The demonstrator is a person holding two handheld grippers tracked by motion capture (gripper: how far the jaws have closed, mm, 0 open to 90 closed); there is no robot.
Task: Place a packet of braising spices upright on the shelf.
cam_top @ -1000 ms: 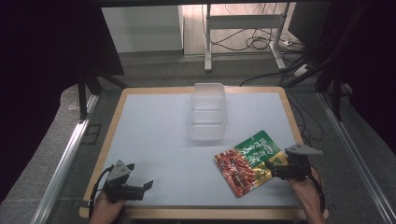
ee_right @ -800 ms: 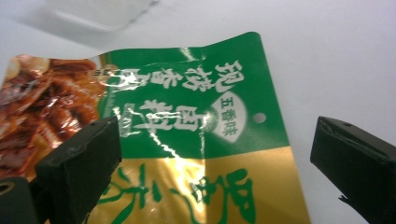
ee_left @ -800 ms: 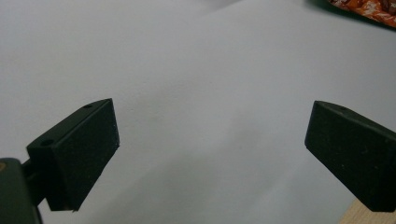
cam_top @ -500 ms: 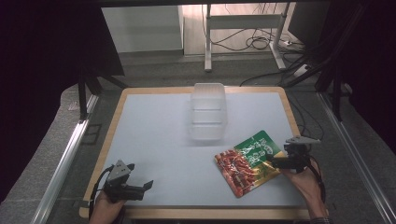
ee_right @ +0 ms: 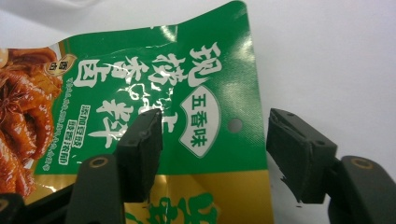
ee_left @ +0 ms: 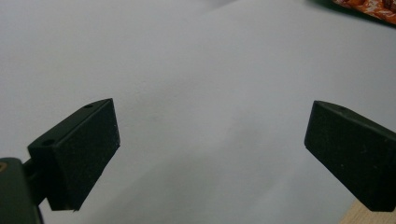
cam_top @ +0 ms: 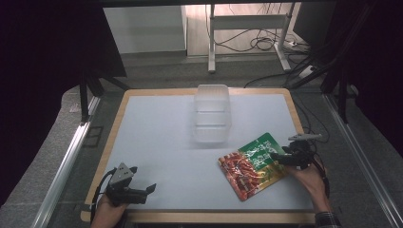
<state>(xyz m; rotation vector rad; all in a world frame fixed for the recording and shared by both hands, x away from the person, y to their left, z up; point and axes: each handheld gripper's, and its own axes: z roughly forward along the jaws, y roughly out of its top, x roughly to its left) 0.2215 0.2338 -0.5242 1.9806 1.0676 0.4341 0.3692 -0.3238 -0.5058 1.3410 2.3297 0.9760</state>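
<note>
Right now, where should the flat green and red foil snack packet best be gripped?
Grip the flat green and red foil snack packet by its green end with the hang hole, coming level from the table's right edge. That thin edge already lies between the right claw pads.

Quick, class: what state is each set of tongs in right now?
Left tongs: open, holding nothing.
Right tongs: open, closing around the packet edge.

Left gripper (cam_top: 142, 191), lower left of the high view: black body, grey three-cornered plate on top, black cable trailing. Right gripper (cam_top: 277, 157), lower right: matching black build with grey plate; brass-coloured screws sit behind its blocky black fingers (ee_right: 140, 149). A dark checked cuff shows at the bottom right edge.
</note>
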